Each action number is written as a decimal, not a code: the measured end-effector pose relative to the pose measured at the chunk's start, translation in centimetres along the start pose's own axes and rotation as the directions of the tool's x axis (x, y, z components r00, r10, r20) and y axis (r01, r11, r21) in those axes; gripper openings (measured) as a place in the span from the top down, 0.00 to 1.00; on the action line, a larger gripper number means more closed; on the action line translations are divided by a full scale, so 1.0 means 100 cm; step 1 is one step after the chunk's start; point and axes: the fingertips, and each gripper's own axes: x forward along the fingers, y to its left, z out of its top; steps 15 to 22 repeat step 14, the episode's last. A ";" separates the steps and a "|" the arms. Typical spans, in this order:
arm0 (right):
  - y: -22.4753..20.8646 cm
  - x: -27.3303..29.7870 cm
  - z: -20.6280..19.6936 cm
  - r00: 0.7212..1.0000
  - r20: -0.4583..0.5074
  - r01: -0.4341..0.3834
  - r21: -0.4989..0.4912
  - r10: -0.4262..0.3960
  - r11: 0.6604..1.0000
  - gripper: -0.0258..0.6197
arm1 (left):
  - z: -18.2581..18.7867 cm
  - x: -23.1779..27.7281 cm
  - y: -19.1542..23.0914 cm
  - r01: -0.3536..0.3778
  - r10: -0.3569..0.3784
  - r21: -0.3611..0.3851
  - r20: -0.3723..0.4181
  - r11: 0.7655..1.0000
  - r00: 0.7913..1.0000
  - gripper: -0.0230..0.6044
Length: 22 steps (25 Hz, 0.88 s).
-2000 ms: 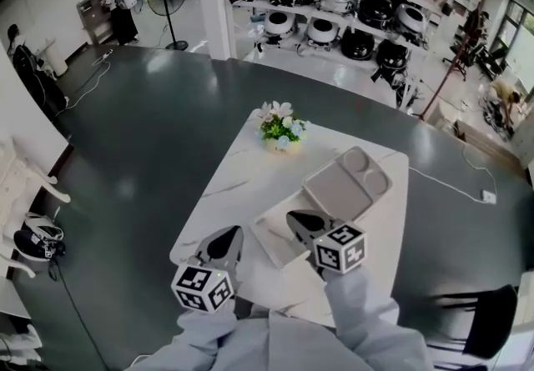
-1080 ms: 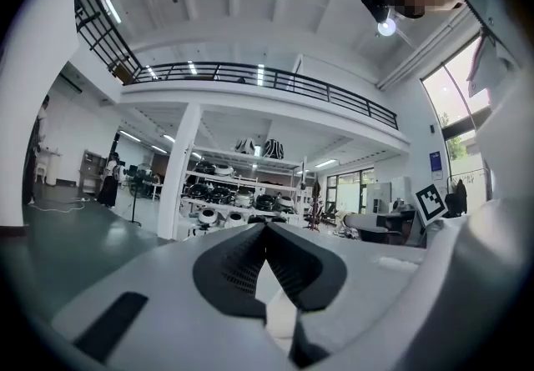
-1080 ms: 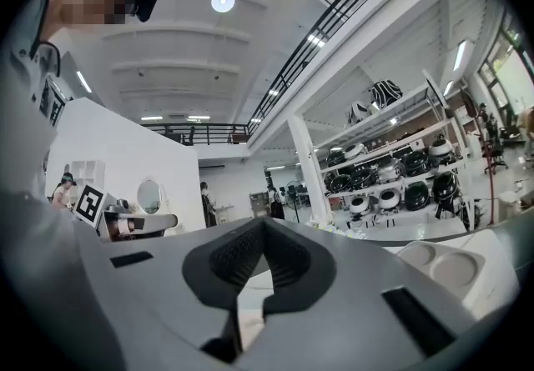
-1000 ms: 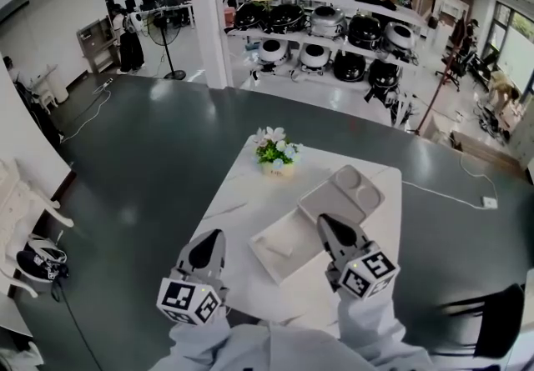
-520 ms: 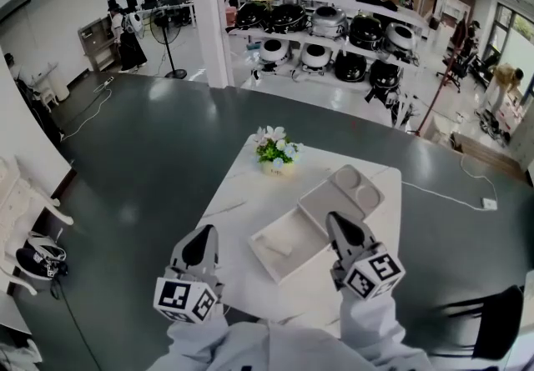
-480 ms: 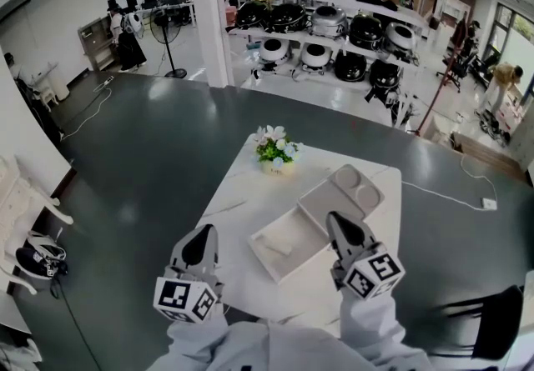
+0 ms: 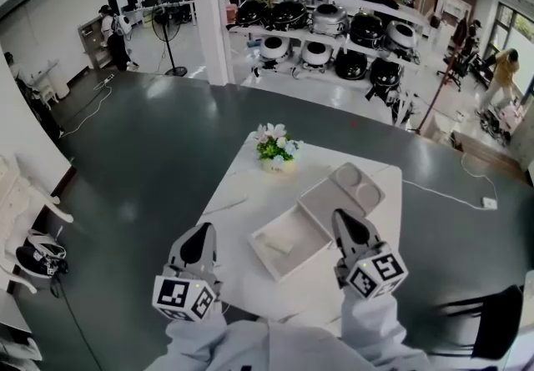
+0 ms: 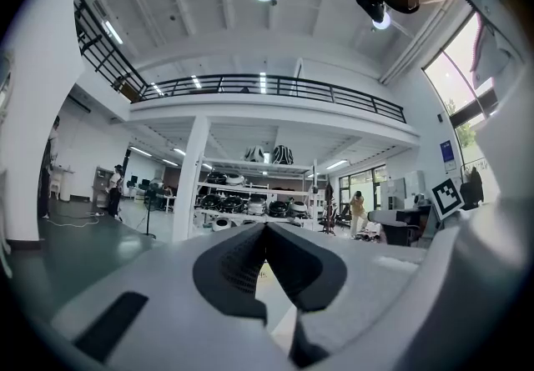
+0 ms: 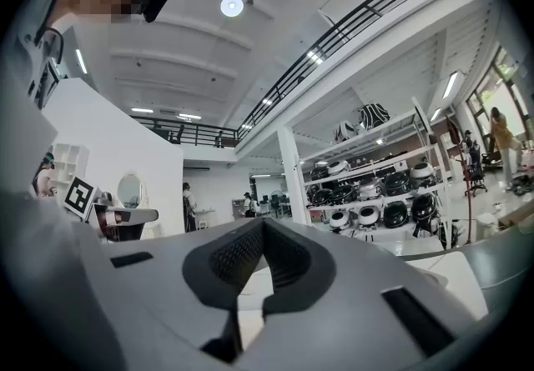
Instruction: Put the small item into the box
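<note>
On the white desk (image 7: 238,194), in the head view, an open box (image 7: 307,232) sits near the middle. A small item (image 7: 279,246) lies inside the box; it is pale and too small to tell what it is. The box's lid (image 7: 338,193) lies flat and touches the far right side of the box. It has two round dips at its far end. A little pot of flowers (image 7: 276,145) stands at the far end of the desk, well apart from the box.

The left tongs (image 7: 200,238) are held over the near left edge of the desk, away from the box. The right tongs (image 7: 347,224) are held just beside the box on its right, near the lid's corner. Neither one touches the box. Past the desk are a dark floor (image 7: 142,152) and shelves (image 7: 334,7) full of black pots (image 7: 374,27).

In the left gripper view, the left tongs (image 8: 265,229) are pressed together at the tips with nothing between them. They point level at the far shelves, and a bit of the pale desk shows below.

In the right gripper view, the right tongs (image 9: 262,224) are pressed together too, and they pinch nothing. The shelves with pots are far off on the right
</note>
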 end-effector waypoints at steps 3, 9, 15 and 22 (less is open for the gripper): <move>-0.002 -0.002 0.001 1.000 0.002 0.011 -0.002 -0.011 1.000 0.97 | 0.001 0.000 0.001 0.001 -0.001 0.001 -0.003 1.000 1.000 0.97; -0.006 -0.006 0.004 0.999 0.011 0.031 -0.011 -0.031 0.999 0.97 | 0.001 0.000 -0.002 0.004 -0.004 0.002 0.001 1.000 1.000 0.97; -0.011 -0.007 -0.001 0.999 0.006 0.034 -0.014 -0.034 0.999 0.97 | -0.003 0.002 -0.003 0.002 -0.002 -0.002 -0.004 1.000 1.000 0.96; -0.011 -0.007 -0.001 0.999 0.006 0.034 -0.014 -0.034 0.999 0.97 | -0.003 0.002 -0.003 0.002 -0.002 -0.002 -0.004 1.000 1.000 0.96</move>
